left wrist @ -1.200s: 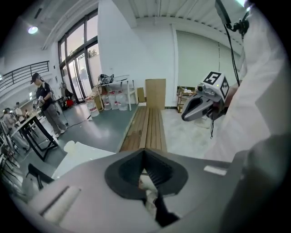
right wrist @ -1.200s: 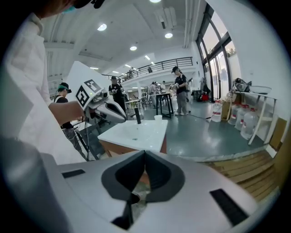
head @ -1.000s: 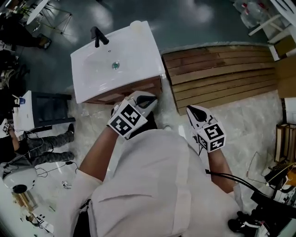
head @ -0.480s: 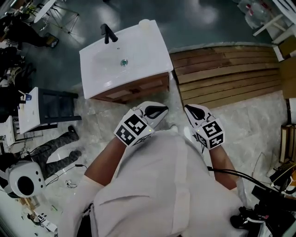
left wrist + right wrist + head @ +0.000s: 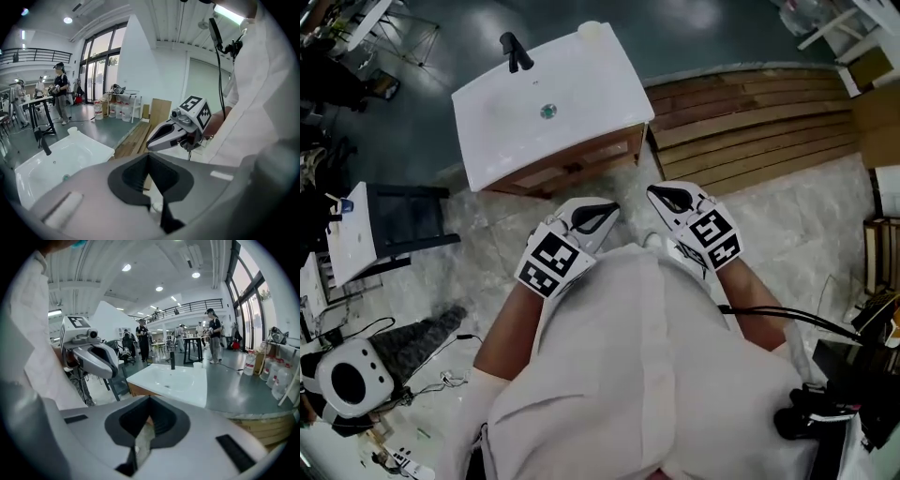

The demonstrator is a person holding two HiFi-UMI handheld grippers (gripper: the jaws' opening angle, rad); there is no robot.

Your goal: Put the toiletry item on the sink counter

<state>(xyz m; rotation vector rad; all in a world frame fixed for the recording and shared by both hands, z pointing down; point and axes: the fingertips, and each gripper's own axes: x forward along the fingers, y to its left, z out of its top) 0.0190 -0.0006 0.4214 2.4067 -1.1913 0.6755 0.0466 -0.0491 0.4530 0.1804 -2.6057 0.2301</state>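
Note:
The white sink [image 5: 581,94] with a black faucet [image 5: 514,49] stands on a wooden cabinet ahead of me. A small white cup-like item [image 5: 591,30] rests on the counter's far right corner. My left gripper [image 5: 598,214] and right gripper [image 5: 667,197] hover side by side in front of the cabinet, well short of the counter. Both are shut with nothing between the jaws. The left gripper view shows the sink [image 5: 70,157], the cup-like item [image 5: 73,131] and the right gripper [image 5: 161,136]. The right gripper view shows the sink [image 5: 183,383] and the left gripper [image 5: 110,366].
A slatted wooden platform [image 5: 750,131] lies right of the sink. A dark cart [image 5: 394,220] stands at the left, with a white rounded device [image 5: 347,380] and loose cables beside it. People stand at far tables [image 5: 213,341]. Large water bottles [image 5: 276,376] line the right wall.
The right gripper has drifted forward and left, closer to the left gripper. The head view has shifted slightly. Both grippers stay shut and hold nothing.

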